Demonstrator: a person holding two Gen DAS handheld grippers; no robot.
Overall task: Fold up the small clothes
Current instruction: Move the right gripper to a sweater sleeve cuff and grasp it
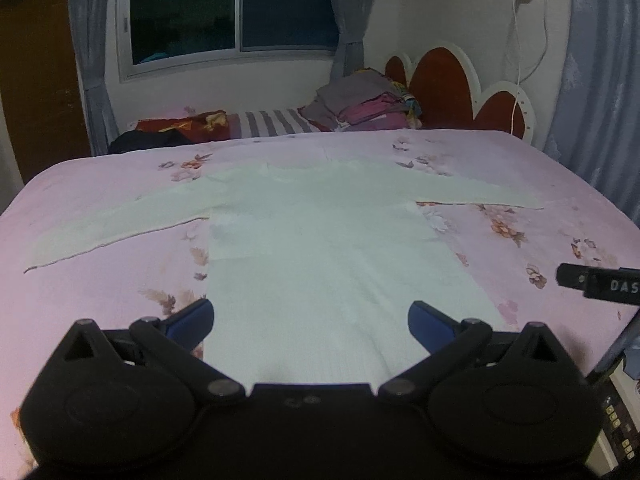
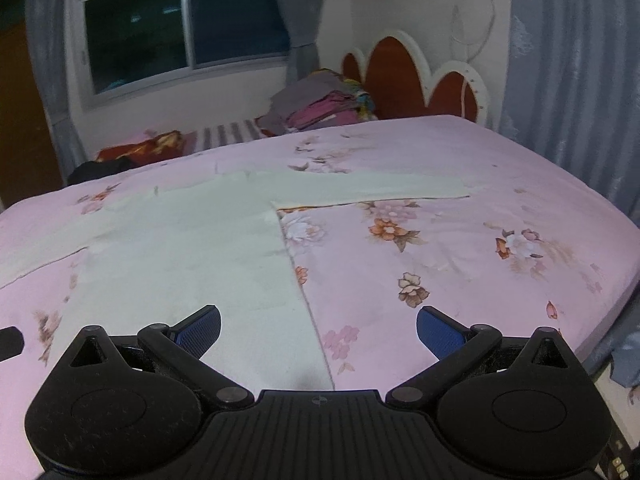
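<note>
Spread wide and pinching nothing: left gripper (image 1: 311,325), hovering low over the hem end of the pale long-sleeved top (image 1: 316,248), blue fingertips (image 1: 192,322) bracketing the hem from about 8 and 4 o'clock. Likewise gaping and empty: right gripper (image 2: 319,330), straddling the top's right side edge, one pad over fabric at 8 o'clock, the other over bare sheet at 4 o'clock. Probably staging for a first grasp, one tool per side.

Lying flat and face-up at the centre of the pink floral bedsheet (image 1: 520,184): the top, body running toward 12 o'clock, left sleeve (image 1: 116,224) reaching toward 9 o'clock, right sleeve (image 2: 384,188) toward 2 o'clock. Spreading this way presumably for clean fold lines; no fold yet made.

Resting well apart at 12 to 1 o'clock, near the scalloped headboard (image 1: 440,84): stack of coloured clothes (image 1: 364,108), seemingly kept clear of the working area. Beyond, at 11 o'clock: dark window (image 1: 232,8) between grey curtains.
</note>
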